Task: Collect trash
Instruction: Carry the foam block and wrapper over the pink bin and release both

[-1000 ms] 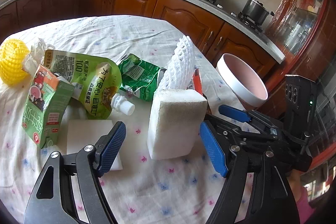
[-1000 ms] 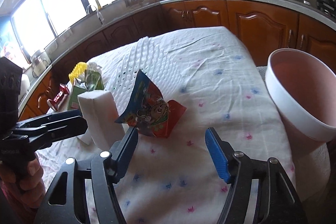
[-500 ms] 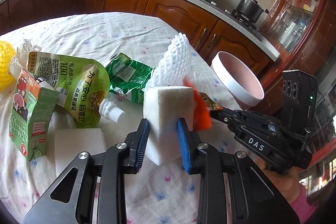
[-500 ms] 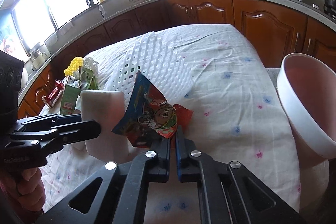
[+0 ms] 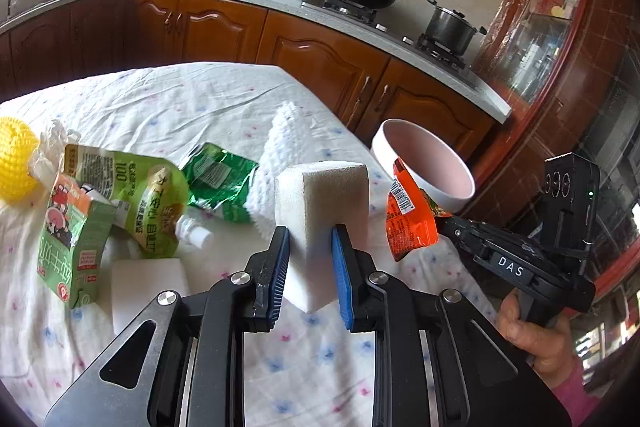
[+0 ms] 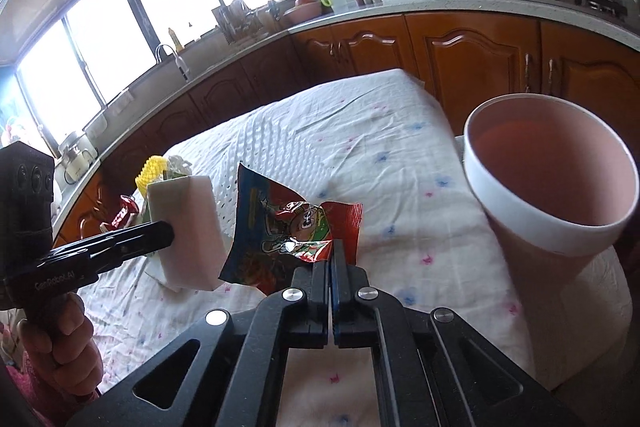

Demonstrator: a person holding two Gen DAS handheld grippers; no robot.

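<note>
My left gripper (image 5: 310,247) is shut on a white foam block (image 5: 322,203) and holds it just above the tablecloth; the block also shows in the right wrist view (image 6: 188,227). My right gripper (image 6: 333,259) is shut on a red snack wrapper (image 6: 292,231), lifted off the table; the wrapper also shows in the left wrist view (image 5: 410,221). A pink bin with a white rim (image 6: 552,195) stands past the table's right edge, close to the wrapper; it also shows in the left wrist view (image 5: 424,163).
On the table lie a green drink pouch (image 5: 132,195), a green milk carton (image 5: 72,239), a green foil packet (image 5: 220,183), a second flat foam piece (image 5: 148,283), white foam netting (image 5: 280,155) and a yellow net (image 5: 14,159). Kitchen cabinets (image 5: 320,63) stand behind.
Both grippers went from open to shut: the left closed on the foam block, the right on the red wrapper. Both items are now lifted and the wrapper has moved toward the bin.
</note>
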